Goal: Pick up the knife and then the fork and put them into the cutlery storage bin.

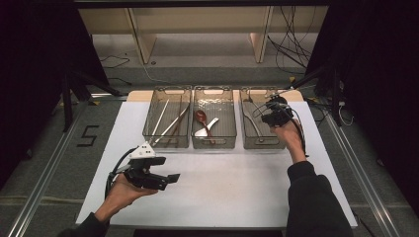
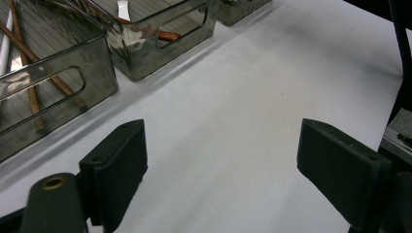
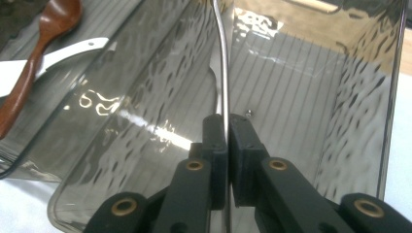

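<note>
Nearest, the left tongs [image 1: 173, 177] hover spread above the bare white counter [image 1: 222, 187], holding nothing. Farther off, the right tongs [image 3: 227, 127] are pinched on a thin metal utensil [image 3: 222, 58] over the right bin [image 1: 262, 142], beside the spoon bin [image 1: 214, 140].

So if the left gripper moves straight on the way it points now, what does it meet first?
Probably nothing soon: the left gripper looks along the bare white table, and the bins stay off to its side.
</note>
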A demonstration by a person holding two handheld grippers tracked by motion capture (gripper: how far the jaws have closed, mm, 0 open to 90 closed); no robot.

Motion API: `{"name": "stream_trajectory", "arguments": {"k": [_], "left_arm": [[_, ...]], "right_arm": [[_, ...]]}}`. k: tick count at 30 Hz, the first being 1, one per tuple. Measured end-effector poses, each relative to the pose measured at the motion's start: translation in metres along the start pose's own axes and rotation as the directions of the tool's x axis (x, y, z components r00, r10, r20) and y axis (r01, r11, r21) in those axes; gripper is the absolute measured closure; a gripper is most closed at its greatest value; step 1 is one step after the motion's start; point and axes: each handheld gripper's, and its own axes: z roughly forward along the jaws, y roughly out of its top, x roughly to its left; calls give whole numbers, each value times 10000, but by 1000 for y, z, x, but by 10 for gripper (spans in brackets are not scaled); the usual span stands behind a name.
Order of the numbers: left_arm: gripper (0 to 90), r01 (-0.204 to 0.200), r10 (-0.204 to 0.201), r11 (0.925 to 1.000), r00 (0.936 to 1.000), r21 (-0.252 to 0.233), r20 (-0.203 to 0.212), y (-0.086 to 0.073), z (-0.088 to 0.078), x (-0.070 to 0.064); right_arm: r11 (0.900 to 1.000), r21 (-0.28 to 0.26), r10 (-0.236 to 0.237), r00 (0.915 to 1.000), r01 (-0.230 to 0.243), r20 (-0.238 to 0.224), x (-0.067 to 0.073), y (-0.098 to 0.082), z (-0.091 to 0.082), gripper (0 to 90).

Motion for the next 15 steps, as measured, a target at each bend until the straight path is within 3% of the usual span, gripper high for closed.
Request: {"name": "stream_trajectory", "arguments": {"k": [9, 11, 15], "left_arm": [[179, -37, 37, 10000, 10000, 32, 10, 0, 1, 0], [179, -43, 42, 10000, 10000, 41, 14, 0, 1, 0], [179, -27, 27, 10000, 10000, 37, 22, 0, 1, 0]], "right_arm": [[9995, 312, -108, 9997, 101, 215, 0, 0, 8, 859], [9999, 157, -20, 9998, 17, 195, -1, 0, 9, 752], [10000, -28, -69, 10000, 69, -25, 0, 2, 5, 700]]}}
